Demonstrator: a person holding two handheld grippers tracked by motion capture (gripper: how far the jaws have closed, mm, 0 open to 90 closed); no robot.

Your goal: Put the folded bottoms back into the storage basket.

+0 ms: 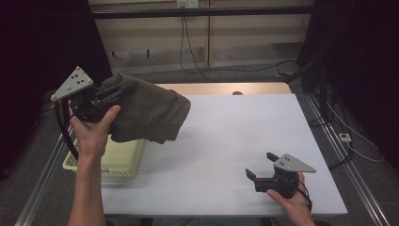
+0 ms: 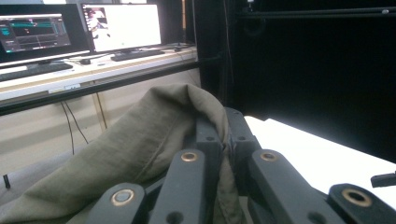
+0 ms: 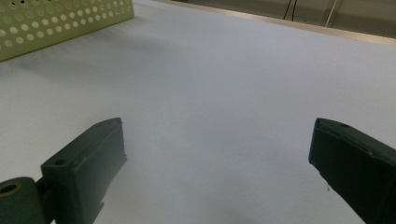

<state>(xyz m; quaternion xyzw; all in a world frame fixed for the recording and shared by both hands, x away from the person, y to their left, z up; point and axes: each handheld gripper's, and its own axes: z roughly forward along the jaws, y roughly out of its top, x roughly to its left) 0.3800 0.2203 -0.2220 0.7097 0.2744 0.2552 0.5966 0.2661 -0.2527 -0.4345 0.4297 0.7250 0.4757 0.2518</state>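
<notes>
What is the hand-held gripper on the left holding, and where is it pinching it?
The left hand-held gripper pinches the olive cloth at a bunched fold along its upper edge.

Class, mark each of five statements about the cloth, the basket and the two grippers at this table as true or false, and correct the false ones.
1. The left gripper is shut on the olive cloth. True.
2. The cloth lies flat on the white table. False: it hangs lifted, above the basket and the table's left side.
3. The right gripper has its jaws open with nothing between them. True.
4. The yellow basket sits at the table's right edge. False: it sits at the left edge, under the cloth.
5. The right gripper is holding the basket. False: it is low over the bare table, apart from the basket.
</notes>
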